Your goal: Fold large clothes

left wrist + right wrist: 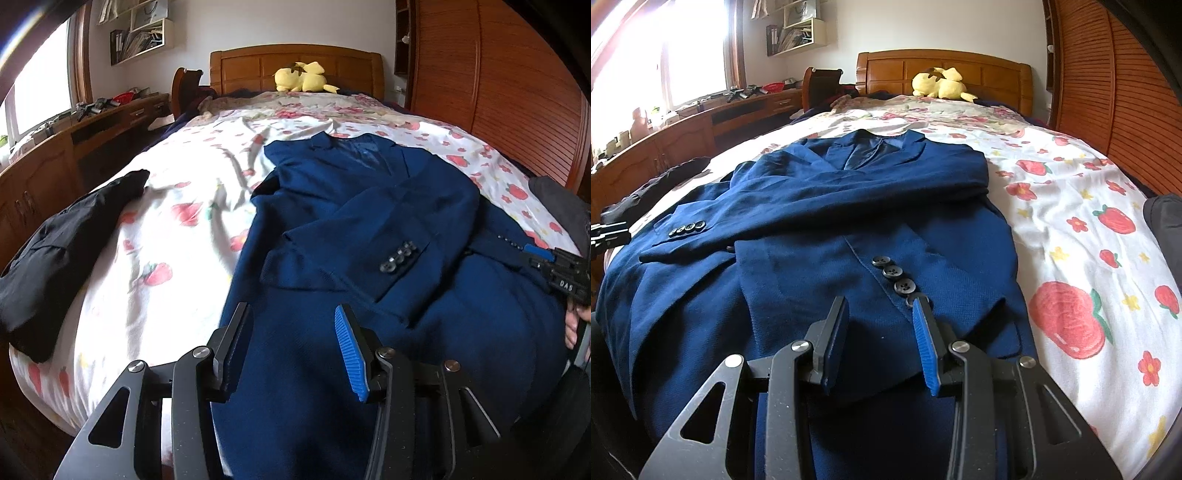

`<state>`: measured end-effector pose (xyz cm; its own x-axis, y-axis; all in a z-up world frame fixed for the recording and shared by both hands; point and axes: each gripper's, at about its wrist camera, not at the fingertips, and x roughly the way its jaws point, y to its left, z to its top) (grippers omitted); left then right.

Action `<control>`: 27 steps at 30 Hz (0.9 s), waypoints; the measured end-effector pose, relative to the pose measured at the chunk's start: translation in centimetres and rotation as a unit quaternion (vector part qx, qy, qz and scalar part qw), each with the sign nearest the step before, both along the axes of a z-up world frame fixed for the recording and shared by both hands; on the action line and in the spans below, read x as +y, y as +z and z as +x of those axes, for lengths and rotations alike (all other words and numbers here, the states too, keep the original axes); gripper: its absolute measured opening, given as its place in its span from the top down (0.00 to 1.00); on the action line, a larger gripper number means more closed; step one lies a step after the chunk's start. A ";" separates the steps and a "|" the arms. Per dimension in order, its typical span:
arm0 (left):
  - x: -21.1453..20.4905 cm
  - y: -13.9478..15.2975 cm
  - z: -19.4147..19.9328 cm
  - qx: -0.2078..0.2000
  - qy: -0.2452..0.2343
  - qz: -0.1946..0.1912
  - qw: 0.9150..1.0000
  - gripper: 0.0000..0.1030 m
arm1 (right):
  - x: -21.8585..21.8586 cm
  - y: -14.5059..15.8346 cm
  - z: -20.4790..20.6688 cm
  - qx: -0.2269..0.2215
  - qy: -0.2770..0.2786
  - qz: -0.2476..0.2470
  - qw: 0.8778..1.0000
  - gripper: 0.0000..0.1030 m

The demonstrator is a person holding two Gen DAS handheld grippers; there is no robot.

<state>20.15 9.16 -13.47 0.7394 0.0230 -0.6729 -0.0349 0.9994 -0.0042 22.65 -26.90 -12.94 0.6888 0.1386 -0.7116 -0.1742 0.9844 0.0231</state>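
Note:
A navy blue jacket (369, 206) (849, 192) lies face up on the flowered bedsheet (177, 177), collar toward the headboard. Both sleeves are folded across its front. One buttoned cuff (400, 258) lies ahead of my left gripper (291, 308), which hovers open over the jacket's lower left part with nothing pinched. My right gripper (881, 301) stands open just above the other cuff, whose buttons (897, 277) run up to its blue-padded finger (925, 332). No cloth is clamped between its fingers. In the left wrist view the right gripper (546, 258) shows at the right edge, low over the jacket.
A black garment (55, 251) lies at the bed's left edge. Another dark garment (1167, 221) sits at the right edge. A yellow plush toy (303, 77) rests by the wooden headboard (295, 62). A slatted wardrobe (1126, 92) flanks the right side, and a cluttered desk (92, 122) the left.

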 end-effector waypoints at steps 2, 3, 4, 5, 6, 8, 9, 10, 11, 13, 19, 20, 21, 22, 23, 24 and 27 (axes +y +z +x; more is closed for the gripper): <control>0.4 -0.1 -0.3 0.002 -0.001 0.001 1.000 0.54 | 0.0 0.2 0.1 0.005 -0.002 -0.001 1.000 0.64; 0.6 -0.1 -0.5 0.003 -0.003 0.000 1.000 0.54 | -0.1 0.4 0.2 0.007 -0.004 -0.001 1.000 0.64; 0.8 -0.1 -0.7 0.003 -0.005 0.000 1.000 0.53 | -0.3 0.7 0.0 0.007 -0.008 0.000 1.000 0.64; 0.9 -0.1 -0.8 0.004 -0.007 0.001 1.000 0.53 | -0.6 1.1 -0.2 0.006 -0.013 -0.002 1.000 0.64; 1.1 -0.2 -1.0 0.006 -0.009 0.002 1.000 0.53 | -0.9 1.3 -0.4 0.007 -0.017 -0.004 1.000 0.64; 1.4 -0.4 -1.3 0.009 -0.012 0.000 1.000 0.51 | -1.7 2.0 -1.0 0.012 -0.023 -0.005 1.000 0.64; 1.6 -0.5 -1.5 0.010 -0.012 -0.002 1.000 0.50 | -2.2 2.3 -1.5 0.013 -0.027 -0.006 1.000 0.60; 1.7 -0.6 -1.6 0.012 -0.014 -0.003 1.000 0.49 | -2.7 2.8 -2.1 0.012 -0.034 -0.011 0.999 0.47; 1.8 -0.7 -1.7 0.014 -0.015 -0.004 1.000 0.48 | -3.2 3.2 -2.7 0.009 -0.041 -0.015 0.999 0.38; 2.0 -1.0 -2.0 0.017 -0.014 -0.002 1.000 0.48 | -4.2 4.1 -3.8 0.004 -0.057 -0.020 0.998 0.21; 2.2 -1.3 -2.7 0.020 -0.017 -0.005 1.000 0.46 | -6.1 4.4 -6.0 0.050 -0.080 -0.024 0.995 0.21; 2.3 -1.3 -2.7 0.020 -0.018 -0.005 1.000 0.46 | -6.3 4.2 -6.4 0.057 -0.081 -0.026 0.995 0.21; 2.3 -1.3 -2.9 0.021 -0.018 -0.005 1.000 0.46 | -6.4 4.1 -6.7 0.062 -0.081 -0.028 0.994 0.21; 2.3 -1.3 -2.9 0.022 -0.018 -0.006 1.000 0.45 | -6.6 3.9 -7.0 0.069 -0.082 -0.027 0.994 0.21; 2.4 -1.4 -3.1 0.023 -0.018 -0.007 1.000 0.45 | -6.7 3.7 -7.4 0.075 -0.080 -0.024 0.994 0.21; 2.4 -1.4 -3.2 0.024 -0.017 -0.008 1.000 0.45 | -6.7 3.6 -7.6 0.080 -0.079 -0.020 0.993 0.21; 2.5 -1.5 -3.6 0.026 -0.018 -0.010 0.999 0.43 | -6.9 3.2 -8.1 0.094 -0.074 -0.009 0.993 0.30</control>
